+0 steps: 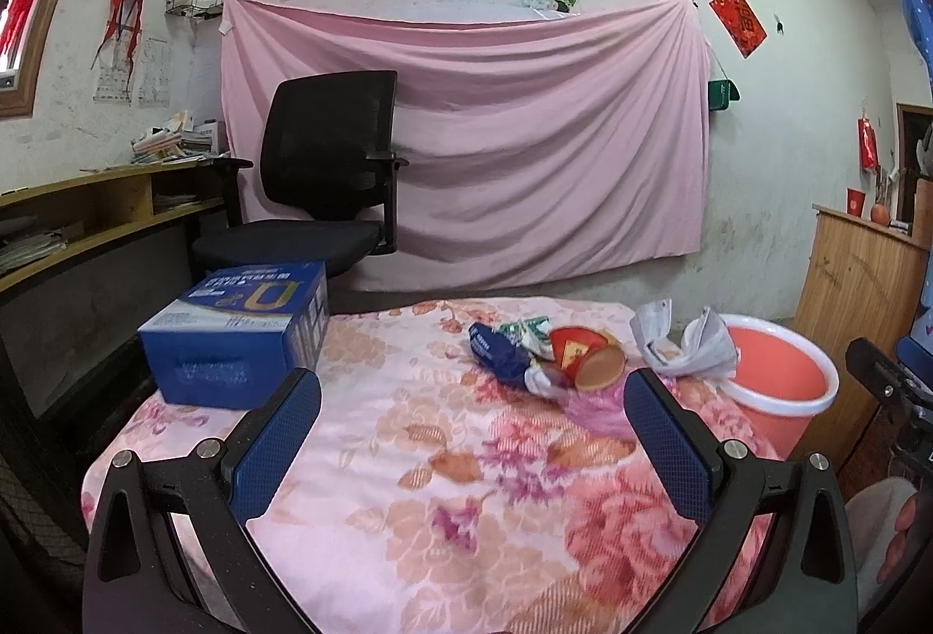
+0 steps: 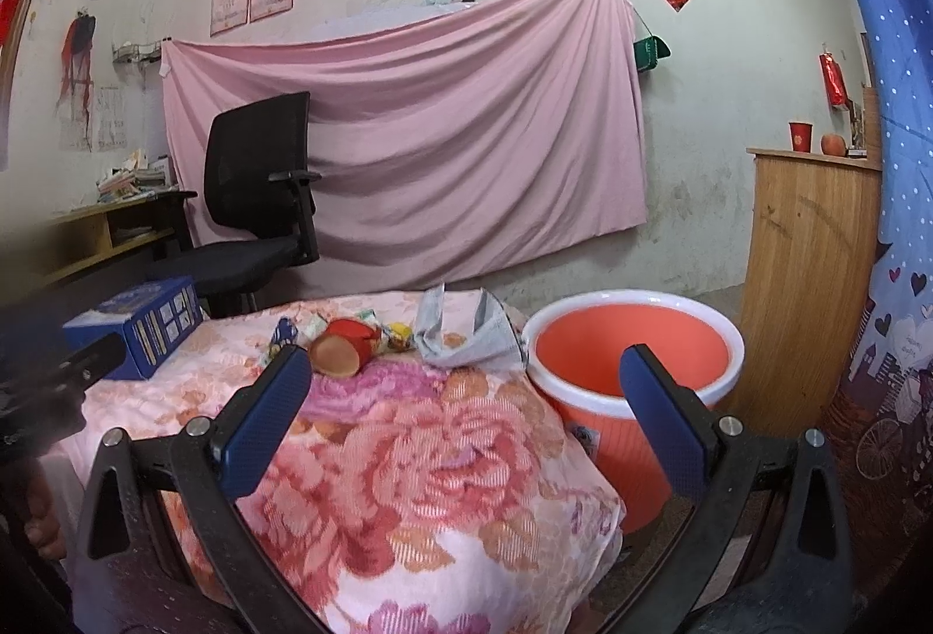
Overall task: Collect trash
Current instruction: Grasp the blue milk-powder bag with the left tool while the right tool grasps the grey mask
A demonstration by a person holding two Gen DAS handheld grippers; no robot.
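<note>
Trash lies at the far edge of the floral-covered table: a blue wrapper, a green-white wrapper, a red paper cup on its side, and crumpled white paper. The cup and the paper also show in the right wrist view. An orange bucket with a white rim stands beside the table at the right. My left gripper is open and empty, short of the trash. My right gripper is open and empty, over the table's right edge.
A blue cardboard box sits on the table's far left corner. A black office chair stands behind the table, a wooden desk at the left, a wooden cabinet at the right. A pink sheet hangs on the wall.
</note>
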